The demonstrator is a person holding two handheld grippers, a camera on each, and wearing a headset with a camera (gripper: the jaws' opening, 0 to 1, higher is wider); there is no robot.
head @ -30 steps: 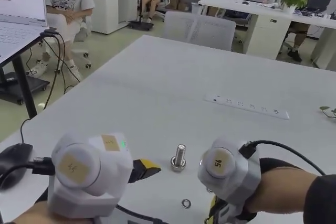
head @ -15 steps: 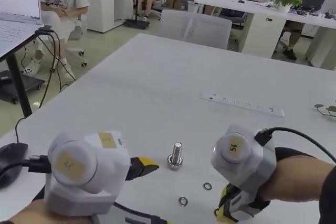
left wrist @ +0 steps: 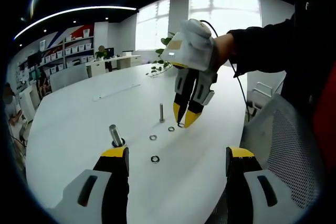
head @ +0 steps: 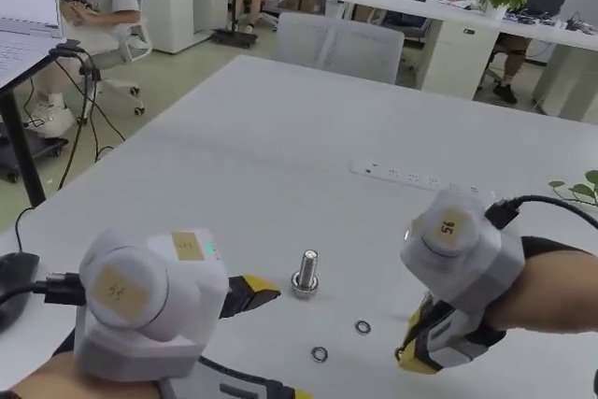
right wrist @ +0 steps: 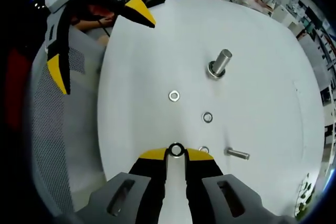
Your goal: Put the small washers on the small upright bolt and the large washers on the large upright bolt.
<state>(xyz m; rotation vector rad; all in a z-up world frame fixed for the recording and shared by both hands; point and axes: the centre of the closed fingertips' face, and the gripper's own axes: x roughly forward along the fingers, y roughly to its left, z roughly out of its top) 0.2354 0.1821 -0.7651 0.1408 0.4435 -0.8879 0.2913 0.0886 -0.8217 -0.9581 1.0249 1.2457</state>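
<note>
The large upright bolt (head: 305, 273) stands mid-table, between my two grippers. The thinner small bolt (left wrist: 161, 113) stands further off, past the washers. Three loose washers (right wrist: 174, 96) (right wrist: 207, 117) (right wrist: 203, 150) lie flat on the white table between the bolts. My right gripper (right wrist: 177, 153) is shut on a dark washer (right wrist: 177, 149), pinched at the jaw tips and held a little above the table near the small bolt (right wrist: 237, 154). My left gripper (left wrist: 177, 153) is open wide with nothing between its jaws, left of the large bolt (left wrist: 115, 135).
A white power strip (head: 416, 178) lies further back on the table (head: 280, 137). A dark mouse (head: 11, 273) sits at the left edge. Office chairs, desks and seated people are beyond the table's far side.
My right gripper has risen and moved to the right, uncovering a washer on the table beneath it. The left gripper has hardly moved. The head camera has tilted slightly.
</note>
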